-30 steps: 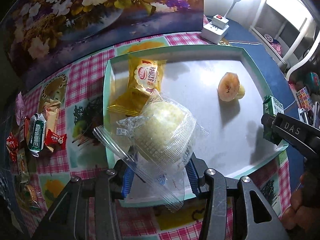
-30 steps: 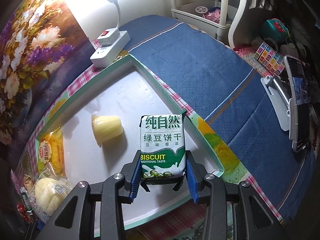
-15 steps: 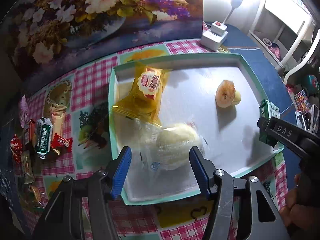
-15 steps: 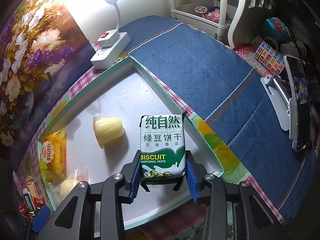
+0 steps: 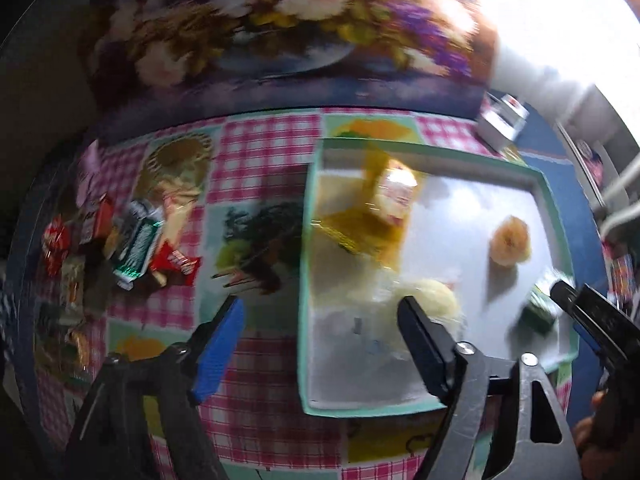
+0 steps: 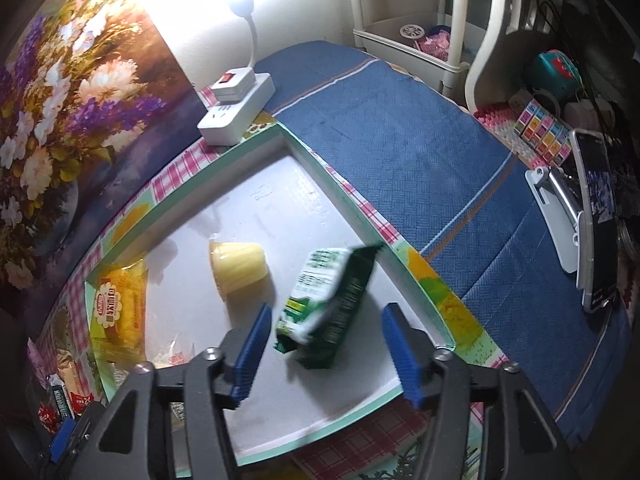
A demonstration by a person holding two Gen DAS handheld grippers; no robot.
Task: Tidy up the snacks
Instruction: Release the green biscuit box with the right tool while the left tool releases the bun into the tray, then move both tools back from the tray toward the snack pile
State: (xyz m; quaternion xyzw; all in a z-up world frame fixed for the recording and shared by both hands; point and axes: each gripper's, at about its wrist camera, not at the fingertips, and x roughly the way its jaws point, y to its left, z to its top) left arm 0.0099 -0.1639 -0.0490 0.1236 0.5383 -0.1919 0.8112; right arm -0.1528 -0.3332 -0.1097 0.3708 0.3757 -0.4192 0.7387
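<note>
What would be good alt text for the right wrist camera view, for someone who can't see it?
The right gripper, its jaws opening, has a green and white biscuit pack tilted and loose between its blue pads, over a white tray with a mint green rim. A yellow jelly cup lies on its side and a yellow cake packet sits further left.

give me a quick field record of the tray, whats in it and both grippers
tray: green-rimmed, white floor, on checked tablecloth
in tray: green biscuit pack, jelly cup, yellow packet, clear-wrapped bun
right gripper: jaws opening, biscuit pack between them, pads clear of it
left gripper: jaws opening, nothing gripped
loose snacks: on cloth left of tray
</note>
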